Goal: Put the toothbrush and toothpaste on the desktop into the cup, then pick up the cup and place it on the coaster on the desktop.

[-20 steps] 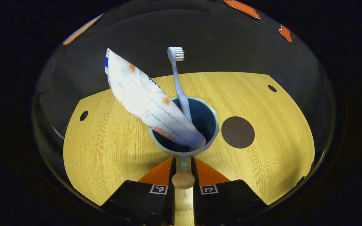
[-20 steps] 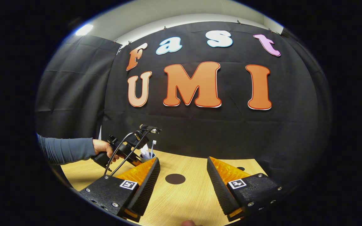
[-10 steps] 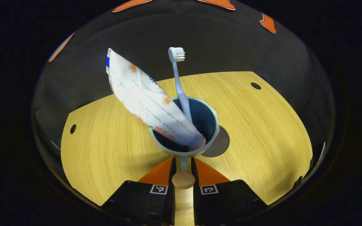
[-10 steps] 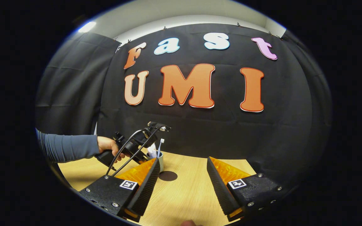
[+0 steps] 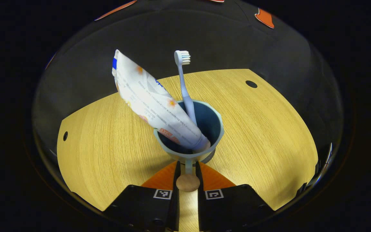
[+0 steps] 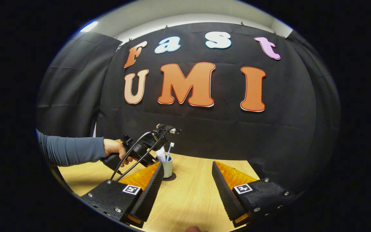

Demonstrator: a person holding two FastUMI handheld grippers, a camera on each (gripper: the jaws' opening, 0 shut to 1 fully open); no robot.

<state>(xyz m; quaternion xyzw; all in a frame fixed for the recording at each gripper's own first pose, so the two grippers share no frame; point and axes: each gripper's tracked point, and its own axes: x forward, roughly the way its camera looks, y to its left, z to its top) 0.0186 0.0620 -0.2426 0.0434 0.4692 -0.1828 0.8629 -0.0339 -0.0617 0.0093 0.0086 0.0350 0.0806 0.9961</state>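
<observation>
One pale blue cup [image 5: 189, 132], white toothpaste [image 5: 155, 103], blue toothbrush [image 5: 183, 87]

R tongs [image 6: 188, 187] wide apart; cup [image 6: 167, 166] behind L finger [image 6: 147, 190].

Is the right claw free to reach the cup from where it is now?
Probably yes: the right claw is open with bare desktop ahead, but the left claw grips the cup by its handle.
</observation>
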